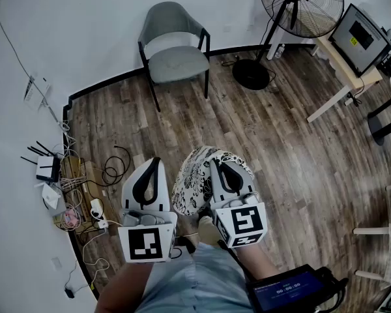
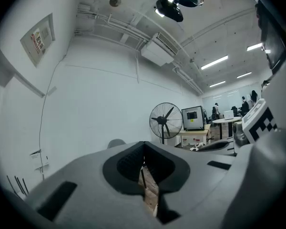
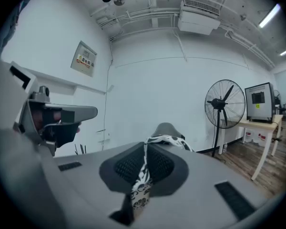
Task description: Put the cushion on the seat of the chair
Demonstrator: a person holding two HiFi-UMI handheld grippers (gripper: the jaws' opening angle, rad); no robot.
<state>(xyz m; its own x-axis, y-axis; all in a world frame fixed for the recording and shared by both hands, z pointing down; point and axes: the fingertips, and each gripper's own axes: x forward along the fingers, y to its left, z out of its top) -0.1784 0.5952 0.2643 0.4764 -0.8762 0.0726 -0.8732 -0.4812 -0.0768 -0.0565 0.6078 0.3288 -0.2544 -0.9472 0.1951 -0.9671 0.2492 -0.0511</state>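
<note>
My right gripper (image 3: pixel 144 147) has its jaws clamped on a pinch of the patterned cushion (image 3: pixel 141 187). The black-and-white fabric runs up between the pads and spills over past the tips. My left gripper (image 2: pixel 144 151) is closed too but holds nothing, with only a sliver of wooden floor (image 2: pixel 151 190) showing through the slit between its jaws.

In the head view the cushion (image 1: pixel 190 178) hangs between the two grippers, low and close to my body. The right gripper (image 1: pixel 217 165) bites its edge at about 3 o'clock. The left gripper (image 1: pixel 156 162) sits just beside it at 9 o'clock, and whether it touches I cannot tell.

The grey chair (image 1: pixel 176 44) stands well apart at 12 o'clock, against the wall, and its seat (image 1: pixel 178 64) is bare.

I judge this as the carry. A one-sided pinch lets the cushion droop and swing, so I would walk it straight ahead and keep it raised above seat level. I would bring it in from the front, between the armrests, and lay it flat before letting go. The cables (image 1: pixel 111 169) at 9 o'clock and the pedestal fan (image 1: pixel 251 74) at 1 o'clock both call for a straight line.
</note>
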